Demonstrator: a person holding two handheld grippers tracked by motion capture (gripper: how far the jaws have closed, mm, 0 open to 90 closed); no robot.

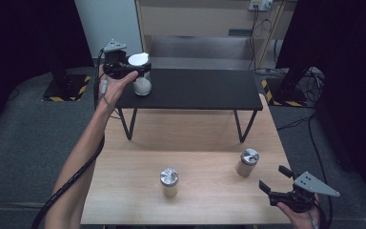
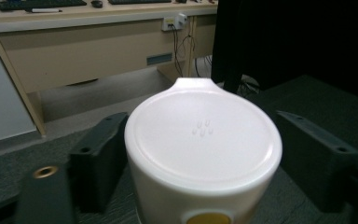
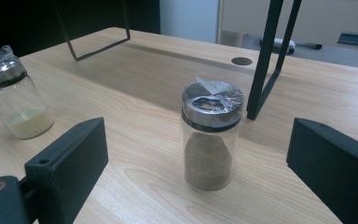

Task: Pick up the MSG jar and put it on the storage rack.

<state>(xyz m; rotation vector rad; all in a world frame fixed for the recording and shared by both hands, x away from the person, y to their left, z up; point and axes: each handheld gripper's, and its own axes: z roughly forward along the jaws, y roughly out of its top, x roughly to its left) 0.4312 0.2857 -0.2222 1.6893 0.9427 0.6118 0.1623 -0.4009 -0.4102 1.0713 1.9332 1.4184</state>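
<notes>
White tub (image 1: 142,86) stands upright on the black shelf (image 1: 195,88), near its left end, lid on. Left gripper (image 1: 132,69) sits over the tub's top; in the left gripper view the jaws flank the tub (image 2: 203,154) with a gap on each side, not pressing. Right gripper (image 1: 275,180) hovers over the wooden table (image 1: 124,191), jaws wide with nothing held, facing a jar (image 3: 210,140) of brown powder. Second jar (image 3: 15,99) stands well apart from the first.
</notes>
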